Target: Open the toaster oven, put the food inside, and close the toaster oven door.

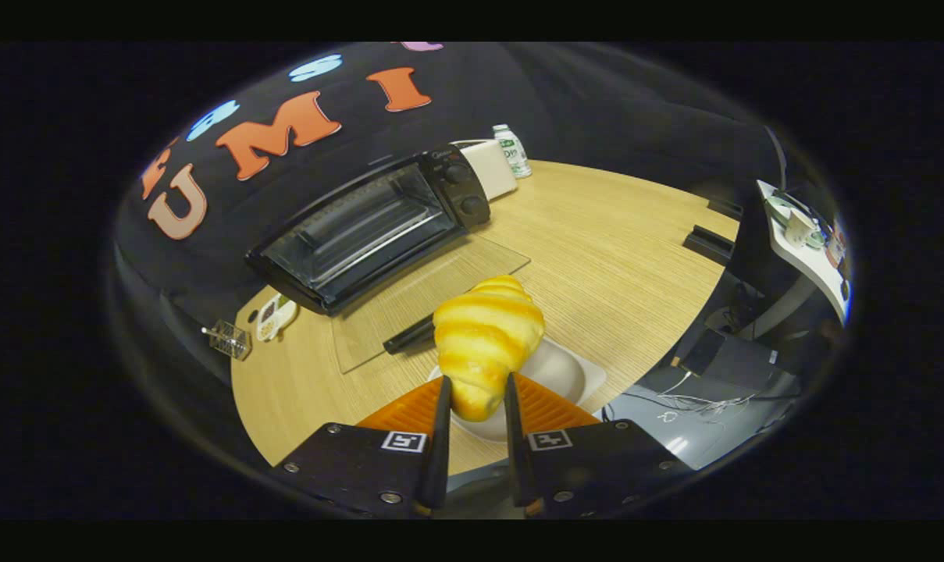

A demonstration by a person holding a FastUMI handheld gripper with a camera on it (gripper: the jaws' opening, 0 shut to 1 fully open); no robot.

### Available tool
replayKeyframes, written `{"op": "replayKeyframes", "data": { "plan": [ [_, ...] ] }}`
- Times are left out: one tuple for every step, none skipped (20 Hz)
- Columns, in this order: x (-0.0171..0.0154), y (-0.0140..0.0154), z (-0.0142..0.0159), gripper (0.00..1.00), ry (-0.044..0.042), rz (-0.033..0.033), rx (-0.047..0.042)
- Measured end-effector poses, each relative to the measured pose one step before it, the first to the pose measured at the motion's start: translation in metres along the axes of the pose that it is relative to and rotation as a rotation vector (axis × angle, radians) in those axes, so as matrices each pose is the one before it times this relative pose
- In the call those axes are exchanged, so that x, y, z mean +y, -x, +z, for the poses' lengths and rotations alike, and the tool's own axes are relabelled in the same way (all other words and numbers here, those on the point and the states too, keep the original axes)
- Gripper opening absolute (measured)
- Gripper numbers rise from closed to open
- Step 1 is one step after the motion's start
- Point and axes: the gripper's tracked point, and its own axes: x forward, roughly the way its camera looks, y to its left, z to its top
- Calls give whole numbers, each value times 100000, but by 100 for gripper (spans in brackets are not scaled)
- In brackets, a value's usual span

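While the wooden table [612, 250] is spreading wide under everything, the toaster oven [370, 226] is sitting at its far left side against the booth wall, its glass door [425, 293] lying folded down flat toward the near side and the cavity standing open. Just beyond the fingers, a white plate [565, 375] is resting on the table, and the croissant [486, 343] is hanging above it, off the plate as far as I can judge. The gripper [476, 406] is pinching the croissant's near end, both fingers pressing its sides. Its long axis is running away from the fingers, the free tip pointing far and slightly right, toward the oven's right side. To do this step well, I judge the carrier should be swinging left so the tip is leading into the cavity, clearing the lowered door and its dark handle [409, 334], keeping the squeeze gentle.
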Motion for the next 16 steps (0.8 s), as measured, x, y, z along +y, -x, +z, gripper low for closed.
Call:
{"op": "replayKeyframes", "data": {
  "plan": [
    [664, 29, 851, 33, -1716, 2924, -1576],
    [669, -117, 799, 33, -1862, 2763, -1726],
    [771, -211, 742, 33, -2226, 3158, -1684],
    [1054, -289, 816, 33, -2842, 4257, -1910],
    [1218, -517, 654, 32, -4005, 5064, -1470],
    [1342, -515, 501, 32, -3941, 5506, -1076],
    [1243, -763, 511, 32, -2952, 5320, -1067],
    [919, -781, 412, 32, -1965, 4360, -585],
    [739, -940, 375, 32, -1482, 3256, -813],
    [597, -987, 300, 32, -1152, 2380, -243],
    [368, -1096, 124, 32, -1260, 1721, 158],
    [337, -1151, 99, 32, -1874, 1611, 316],
    [488, -1068, -45, 32, -2341, 2002, 410],
    [531, -1129, 117, 32, -2513, 2061, -117],
    [378, -1029, 185, 32, -1744, 1977, -438],
    [103, -1066, 144, 32, 51, 1145, -502]
  ]
}}
